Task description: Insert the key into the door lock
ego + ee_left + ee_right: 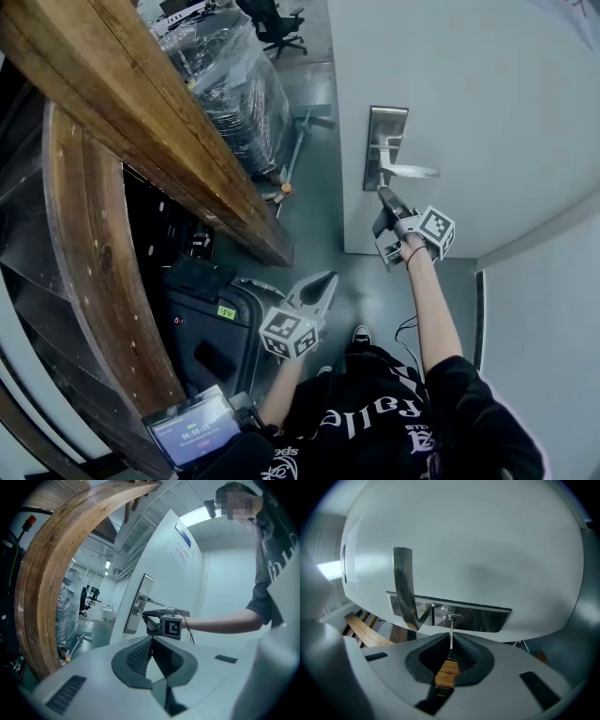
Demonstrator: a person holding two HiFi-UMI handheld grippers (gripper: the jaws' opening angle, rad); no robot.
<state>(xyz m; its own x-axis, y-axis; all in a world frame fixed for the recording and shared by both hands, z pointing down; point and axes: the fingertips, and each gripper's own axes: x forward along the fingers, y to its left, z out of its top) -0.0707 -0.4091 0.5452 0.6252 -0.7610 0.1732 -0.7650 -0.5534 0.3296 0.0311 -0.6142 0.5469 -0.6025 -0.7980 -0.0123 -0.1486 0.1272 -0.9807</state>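
At the left of the head view a curved wooden frame (103, 244) fills the frame's edge, well apart from the work. Lower centre, the left gripper (316, 289) hangs low in front of the person with its jaws closed on nothing; its own view shows the pads meeting with only air beyond them. It has no part in this step and is best kept where it is, away from the door (487, 94).

Right of centre, the right gripper (386, 206) is raised to the lock plate (384, 141), just below the lever handle (410, 171). In the right gripper view its jaws are clamped on the key (451, 639), whose thin blade runs straight up from between the pads to the keyhole (453, 617) in the plate. The tip sits at the mouth of the keyway; whether it has entered cannot be told.

The step in hand looks like the push home. To do it well, the person should keep the blade square to the plate and in line with the slot, then press straight along the blade's own axis. The grip is far back on the key, so any sideways lean could bend or tilt the blade. If it binds, easing pressure and making a slight wiggle is safer than forcing.
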